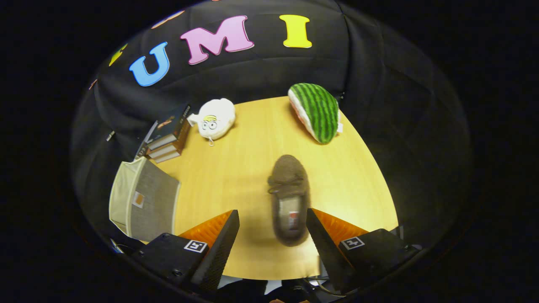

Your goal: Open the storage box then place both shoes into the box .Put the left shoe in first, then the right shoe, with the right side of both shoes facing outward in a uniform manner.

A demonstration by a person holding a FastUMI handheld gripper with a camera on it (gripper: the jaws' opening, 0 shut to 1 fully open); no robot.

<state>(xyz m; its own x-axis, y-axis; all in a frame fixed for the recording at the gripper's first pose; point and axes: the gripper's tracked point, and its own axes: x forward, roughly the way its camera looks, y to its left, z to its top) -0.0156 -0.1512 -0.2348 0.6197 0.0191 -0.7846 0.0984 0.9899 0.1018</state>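
Observation:
A brown lace-up shoe (289,198) lies on the wooden table (236,176), toe pointing away from me, its heel end between my fingers and closer to the right finger. My gripper (273,216) hangs open above it, neither finger touching the shoe. The storage box (145,202), beige with a grey fabric face, stands at the table's left edge beside the left finger; I cannot tell whether its lid is up.
A stack of books (168,136) sits beyond the box at the back left. A white plush toy (215,118) lies next to the books, and a watermelon-slice plush (318,111) rests at the back right near the table's far edge.

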